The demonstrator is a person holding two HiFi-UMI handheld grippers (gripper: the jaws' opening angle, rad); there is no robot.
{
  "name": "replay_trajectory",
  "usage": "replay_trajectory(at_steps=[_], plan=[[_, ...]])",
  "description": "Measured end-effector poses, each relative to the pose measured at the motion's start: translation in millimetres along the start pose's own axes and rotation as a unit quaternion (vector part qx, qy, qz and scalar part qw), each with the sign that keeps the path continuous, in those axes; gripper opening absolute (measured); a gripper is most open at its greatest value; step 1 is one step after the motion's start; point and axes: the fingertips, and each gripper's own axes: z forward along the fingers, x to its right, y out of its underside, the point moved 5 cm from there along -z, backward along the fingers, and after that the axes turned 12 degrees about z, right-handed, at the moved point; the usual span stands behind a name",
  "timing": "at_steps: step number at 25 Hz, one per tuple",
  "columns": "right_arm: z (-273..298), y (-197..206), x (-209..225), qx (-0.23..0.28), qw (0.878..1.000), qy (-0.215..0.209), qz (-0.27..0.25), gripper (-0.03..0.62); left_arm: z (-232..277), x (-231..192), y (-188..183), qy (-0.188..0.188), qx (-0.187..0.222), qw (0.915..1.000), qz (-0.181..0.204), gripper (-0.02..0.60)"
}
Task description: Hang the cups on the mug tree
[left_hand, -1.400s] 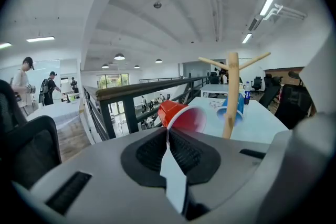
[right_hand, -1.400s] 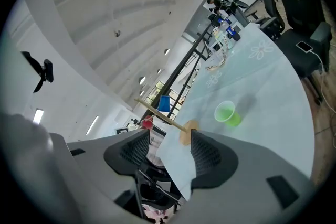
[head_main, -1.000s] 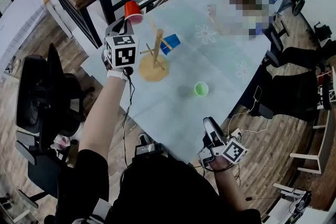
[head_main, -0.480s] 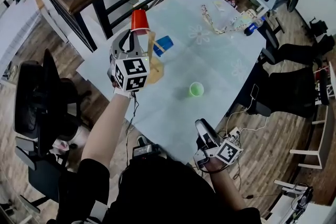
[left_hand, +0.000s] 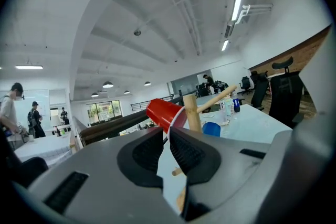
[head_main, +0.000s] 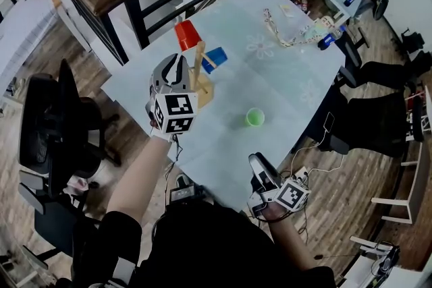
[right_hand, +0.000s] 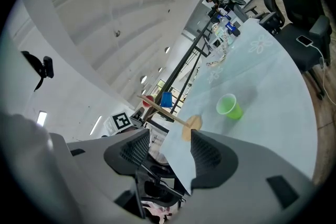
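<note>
Left tool (head_main: 177, 63): jaws closed on the rim of the red cup (head_main: 187, 34), its thin wall pinched between the pads. I judge that I grip at the rim so the rest of the mouth stays free to take a peg. The cup lies on its side in the air, base pointing away from me, just beside the top of the tree (head_main: 200, 68) and not yet on any peg. In the left gripper view the cup (left_hand: 164, 113) sits close against the post (left_hand: 192, 112), though I cannot tell whether they touch. Tree: a wooden post with slanted pegs on a round base, standing near the far left of the worktop (head_main: 290, 84). Blue cup (head_main: 214, 59): appears to hang on a peg on the tree's right side, so I count it as done. Green cup (head_main: 254, 117): upright, mouth up, alone on the worktop and well apart from the tree — the one left to fetch. Right tool (head_main: 259, 165): jaws apart with nothing between them, held low at the near edge of the worktop. It points across toward the green cup (right_hand: 229, 107), which I take for waiting its turn. Step in hand, as I judge it — line the red cup's mouth up with a free peg and slide it on. The risk is knocking the light tree while the cup is this close.
</note>
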Motion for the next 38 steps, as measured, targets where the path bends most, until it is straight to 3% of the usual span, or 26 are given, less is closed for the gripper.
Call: replay_trajectory(at_steps=[4,7,10,13,18,20,23,26,31,34,38], plan=[[0,-1,0,0.001,1.000,-0.003,-0.005,0.268,-29,7,-2,0.027,0.010,0.9991,-0.032,0.032],[-1,-2,1,-0.002,1.000,-0.003,-0.016,0.268,-65,19,-5,0.078,0.020,0.9949,-0.061,0.032],[-1,-2,-5,-0.003,0.999,-0.003,-0.035,0.268,-105,44,1,0.178,0.014,0.9760,-0.124,0.032],[-5,-5,-12,0.002,0.998,0.004,-0.067,0.255,-143,70,8,0.248,-0.004,0.9574,-0.147,0.032],[-12,-7,-27,0.017,0.997,-0.001,-0.070,0.174,-176,102,21,0.293,-0.030,0.9380,-0.183,0.032],[-13,-4,-36,0.019,0.997,-0.010,-0.074,0.103,-182,111,23,0.306,-0.033,0.9303,-0.200,0.032],[-12,7,-49,0.004,0.997,-0.027,-0.070,0.061,-190,115,25,0.314,-0.036,0.9241,-0.215,0.032],[-5,24,-63,-0.027,0.994,-0.035,-0.098,0.055,-200,103,29,0.303,-0.041,0.9232,-0.233,0.032],[2,37,-78,-0.086,0.974,-0.036,-0.206,0.054,-224,91,23,0.258,-0.047,0.9331,-0.246,0.032],[-5,30,-89,-0.082,0.960,-0.059,-0.260,0.054,-248,99,8,0.232,-0.046,0.9355,-0.263,0.032],[-13,23,-94,-0.068,0.942,-0.080,-0.320,0.054,-267,108,-5,0.202,-0.053,0.9507,-0.230,0.032]])
